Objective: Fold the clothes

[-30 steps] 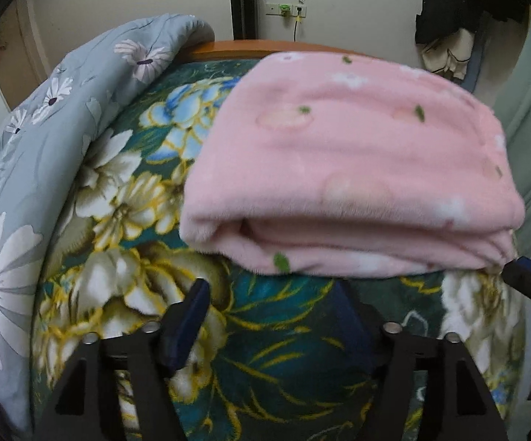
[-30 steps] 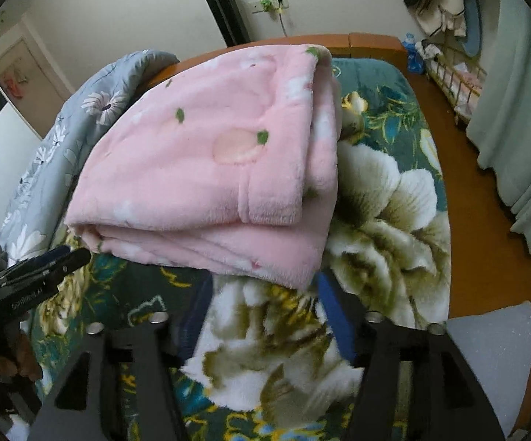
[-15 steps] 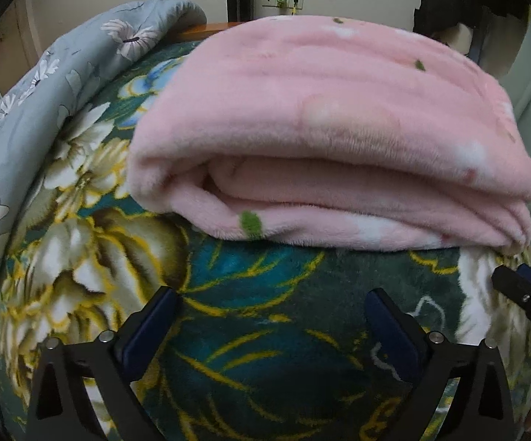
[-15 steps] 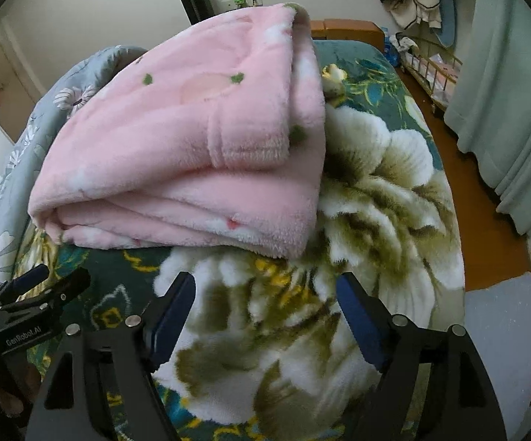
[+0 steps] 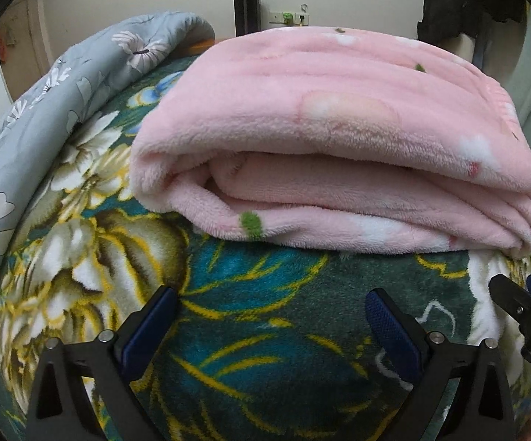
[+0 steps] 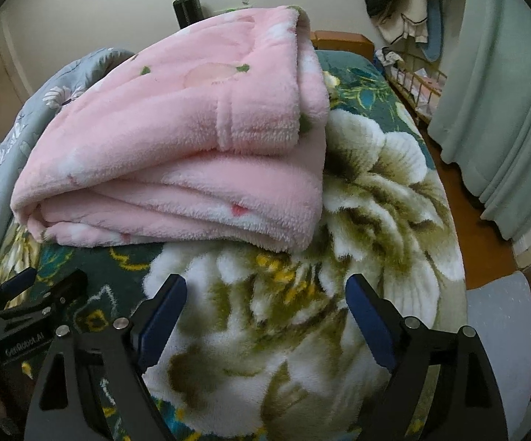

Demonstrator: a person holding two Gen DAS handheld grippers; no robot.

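A pink fleece garment [image 5: 331,139] lies folded in several layers on the flowered bed cover [image 5: 265,294], its folded edge toward me. My left gripper [image 5: 271,301] stands wide open just in front of that edge, nothing between its blue pads. In the right wrist view the same pink garment [image 6: 177,154] fills the upper left. My right gripper [image 6: 265,286] hovers open before its near right corner, jaws still opening, nothing between them. Each gripper shows at the edge of the other's view: the right gripper [image 5: 519,297], the left gripper [image 6: 45,286].
A grey quilt with daisies [image 5: 45,84] lies bunched along the left of the bed. A black speaker [image 5: 247,11] stands by the wall. Clothes hang on a rack [image 6: 405,18] at the right. A pale green curtain [image 6: 501,103] and wooden floor [image 6: 475,220] border the bed's right side.
Both grippers have sunk toward the bed and come nearer the pink garment's near edge. Both sets of jaws have spread wider apart.
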